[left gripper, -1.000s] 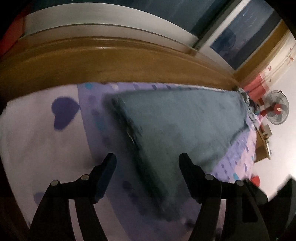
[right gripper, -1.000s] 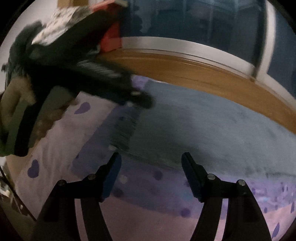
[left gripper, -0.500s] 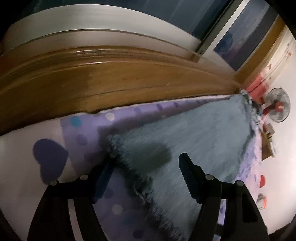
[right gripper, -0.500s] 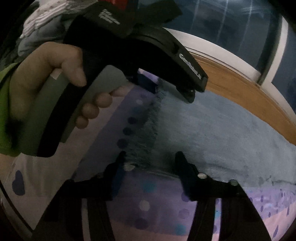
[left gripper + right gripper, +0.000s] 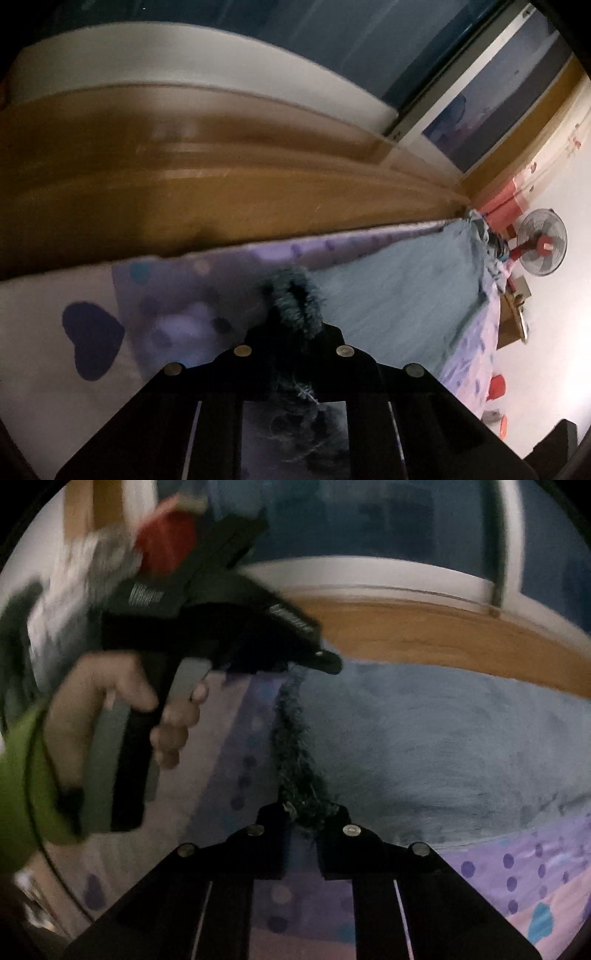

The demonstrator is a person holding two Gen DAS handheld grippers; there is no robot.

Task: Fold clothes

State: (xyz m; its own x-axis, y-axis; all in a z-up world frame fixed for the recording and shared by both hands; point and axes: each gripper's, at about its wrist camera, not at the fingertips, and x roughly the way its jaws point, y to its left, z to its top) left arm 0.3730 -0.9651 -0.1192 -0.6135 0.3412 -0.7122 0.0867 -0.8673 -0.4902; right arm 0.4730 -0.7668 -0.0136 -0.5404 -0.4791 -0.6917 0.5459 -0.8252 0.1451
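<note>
A fuzzy blue-grey garment (image 5: 399,291) lies spread on a purple dotted bedsheet (image 5: 177,299); it also shows in the right wrist view (image 5: 443,746). My left gripper (image 5: 293,332) is shut on the garment's far fringed corner, which bunches up between the jaws. My right gripper (image 5: 304,818) is shut on the near corner of the same fringed edge (image 5: 291,731). The left gripper (image 5: 325,662) and the hand holding it (image 5: 122,709) show in the right wrist view, at the edge's far end.
A wooden bed frame (image 5: 221,199) runs along the far side of the bed, with a white sill and dark window behind. A standing fan (image 5: 541,243) and red items stand at the far right. A green sleeve (image 5: 22,782) is at the left.
Both grippers have closed from open onto the garment's fringed edge, the left at the far corner and the right at the near corner. The edge now bunches between the jaws.
</note>
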